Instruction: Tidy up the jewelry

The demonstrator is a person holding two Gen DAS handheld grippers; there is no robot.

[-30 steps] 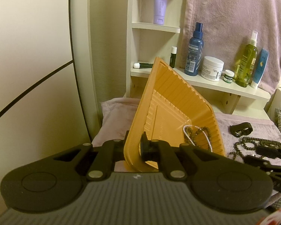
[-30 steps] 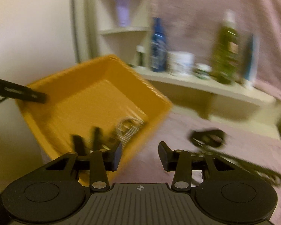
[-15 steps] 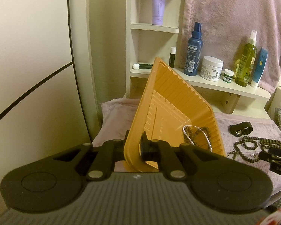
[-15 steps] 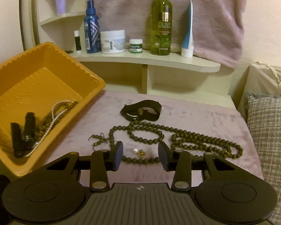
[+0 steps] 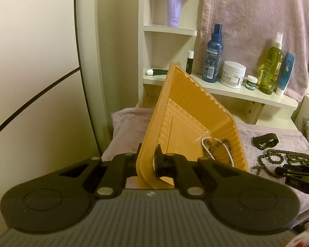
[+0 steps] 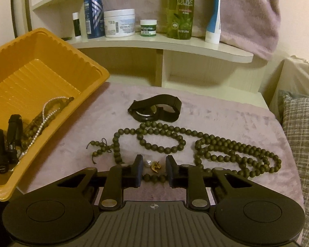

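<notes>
My left gripper is shut on the near rim of an orange plastic tray and holds it tilted up; the tray also shows in the right wrist view. A pearl strand and dark beads lie inside the tray. My right gripper is open, low over the mauve cloth, with a small pearl-and-gold earring between its fingertips. A long dark bead necklace and a black watch lie on the cloth beyond it.
A cream shelf behind holds a blue spray bottle, a white jar, a green oil bottle and a tube. A checked cushion lies at the right. A wall panel stands left of the tray.
My right gripper swung from the tray to the right and came down over the earring by the bead necklace. My left gripper kept holding the tilted tray.
</notes>
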